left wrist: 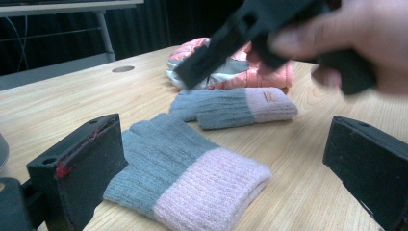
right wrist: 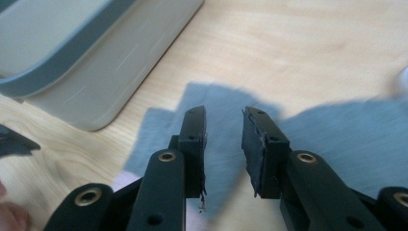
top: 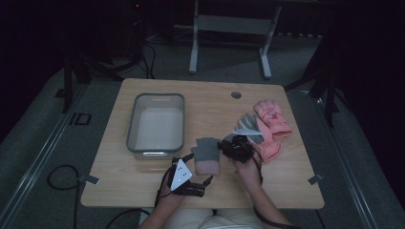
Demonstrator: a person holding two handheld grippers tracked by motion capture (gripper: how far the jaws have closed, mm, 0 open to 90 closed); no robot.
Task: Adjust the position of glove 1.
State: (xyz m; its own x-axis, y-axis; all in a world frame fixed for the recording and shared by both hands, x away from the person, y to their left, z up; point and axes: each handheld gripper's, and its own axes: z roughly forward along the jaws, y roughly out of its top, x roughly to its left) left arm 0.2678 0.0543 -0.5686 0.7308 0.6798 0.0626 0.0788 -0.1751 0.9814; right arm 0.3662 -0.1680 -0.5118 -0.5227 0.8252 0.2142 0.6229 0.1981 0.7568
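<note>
A grey knit glove with a pink cuff point(top: 206, 155) lies at the table's front middle. My left gripper point(top: 197, 170) is just in front of it, and its wide-open jaws frame that glove point(left wrist: 183, 173). A second matching knit glove point(left wrist: 235, 106) lies beyond it. My right gripper point(top: 223, 144) is held in a hand point(left wrist: 365, 43) over the gloves. Its jaws point(right wrist: 223, 113) stand a little apart over grey knit fabric point(right wrist: 159, 125), holding nothing. Pink padded gloves point(top: 272, 119) with grey palms point(left wrist: 231, 67) are piled at the right.
An empty grey bin point(top: 156, 124) stands at the table's left middle, and its corner point(right wrist: 96, 72) is close to the right gripper's far left. A round hole point(top: 236, 94) sits near the table's far edge. Cables lie on the floor at the left.
</note>
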